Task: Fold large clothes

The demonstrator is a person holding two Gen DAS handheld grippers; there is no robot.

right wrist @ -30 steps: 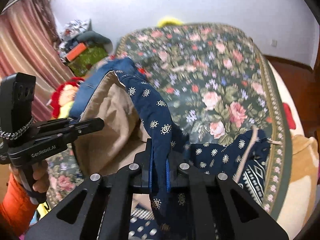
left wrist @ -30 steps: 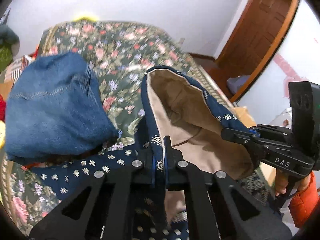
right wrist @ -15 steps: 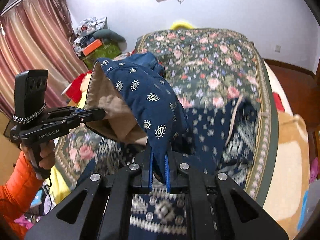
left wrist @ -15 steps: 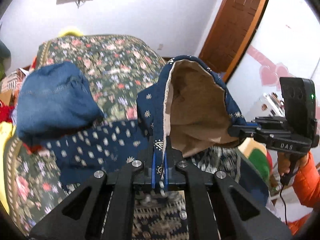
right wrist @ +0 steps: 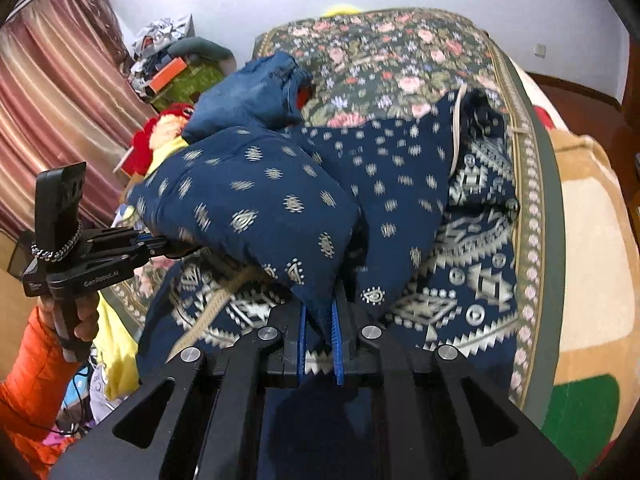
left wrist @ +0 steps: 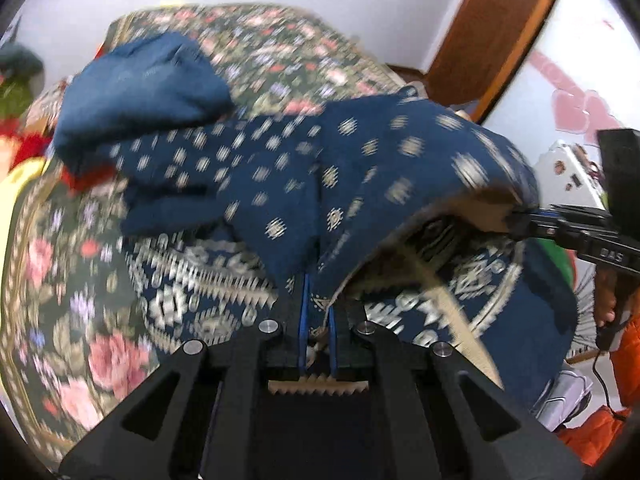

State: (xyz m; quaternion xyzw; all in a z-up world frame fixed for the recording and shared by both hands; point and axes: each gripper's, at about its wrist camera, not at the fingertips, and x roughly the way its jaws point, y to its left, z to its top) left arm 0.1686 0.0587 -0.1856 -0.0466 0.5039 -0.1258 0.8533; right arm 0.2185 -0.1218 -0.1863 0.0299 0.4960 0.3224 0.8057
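A large navy garment [left wrist: 304,184] with pale motifs, a beige lining and a patterned border lies spread on the floral bed; it also shows in the right wrist view [right wrist: 400,184]. My left gripper [left wrist: 318,312] is shut on one edge of it. My right gripper [right wrist: 320,320] is shut on the other end of the same edge. Both hold that edge raised over the garment's lower part, navy side up. The right gripper shows at the right in the left wrist view [left wrist: 520,220], and the left gripper shows at the left in the right wrist view [right wrist: 160,244].
Folded blue jeans [left wrist: 136,88] lie on the floral bedspread [left wrist: 72,280] beyond the garment, also in the right wrist view [right wrist: 248,96]. Clutter and a curtain [right wrist: 52,100] stand to the bed's left. A wooden door [left wrist: 492,28] is at the right. A striped blanket [right wrist: 588,240] hangs at the bed's right edge.
Both grippers have swung the held edge forward and down. The beige lining that faced me now faces down and the navy side is on top. The frames are motion-blurred.
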